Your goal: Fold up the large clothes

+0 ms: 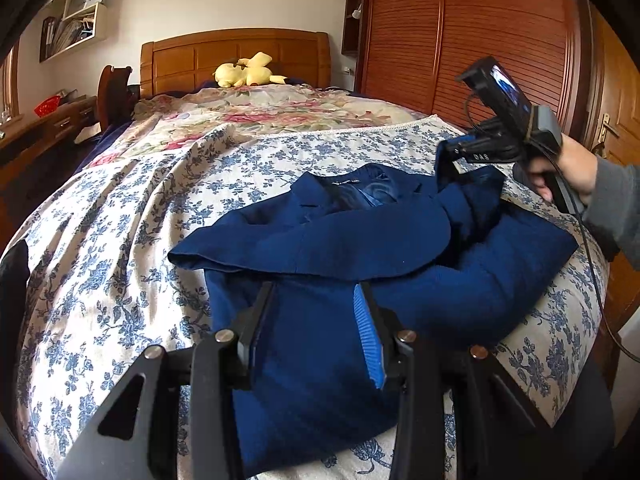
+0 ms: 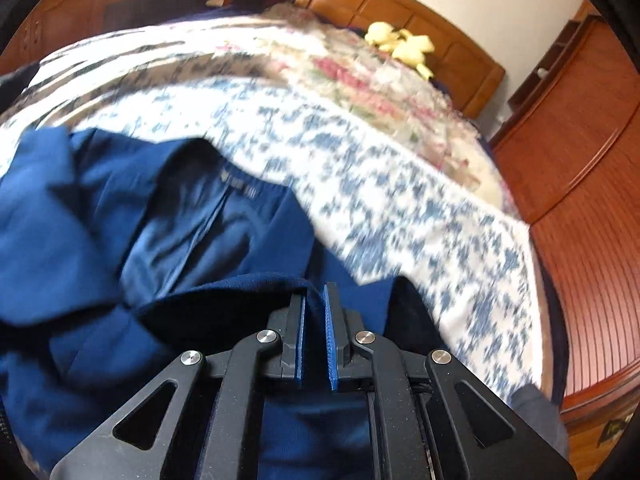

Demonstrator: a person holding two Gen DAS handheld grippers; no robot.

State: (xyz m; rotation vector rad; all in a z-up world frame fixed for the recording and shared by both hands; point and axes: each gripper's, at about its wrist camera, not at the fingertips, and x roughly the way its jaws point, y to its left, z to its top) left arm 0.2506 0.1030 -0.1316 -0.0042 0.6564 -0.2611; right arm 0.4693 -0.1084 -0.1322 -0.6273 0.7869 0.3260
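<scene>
A dark blue jacket (image 1: pixel 320 248) lies on the bed, one sleeve folded across its front, collar and label facing the headboard. My left gripper (image 1: pixel 318 292) is open, its jaws wide apart just over the jacket's near hem. My right gripper (image 1: pixel 450 160) is at the jacket's right shoulder, shut on a fold of the blue fabric and lifting it. In the blurred right wrist view the right gripper (image 2: pixel 316 294) pinches the dark edge of the jacket (image 2: pixel 120 216) between its blue pads (image 2: pixel 330 312).
The bed has a blue-flowered cover (image 1: pixel 120 240) and a pink floral quilt (image 1: pixel 248 108) further back. A yellow plush toy (image 1: pixel 244 70) lies by the wooden headboard (image 1: pixel 236 52). A wooden wardrobe (image 1: pixel 480 32) stands right, a desk (image 1: pixel 40 128) left.
</scene>
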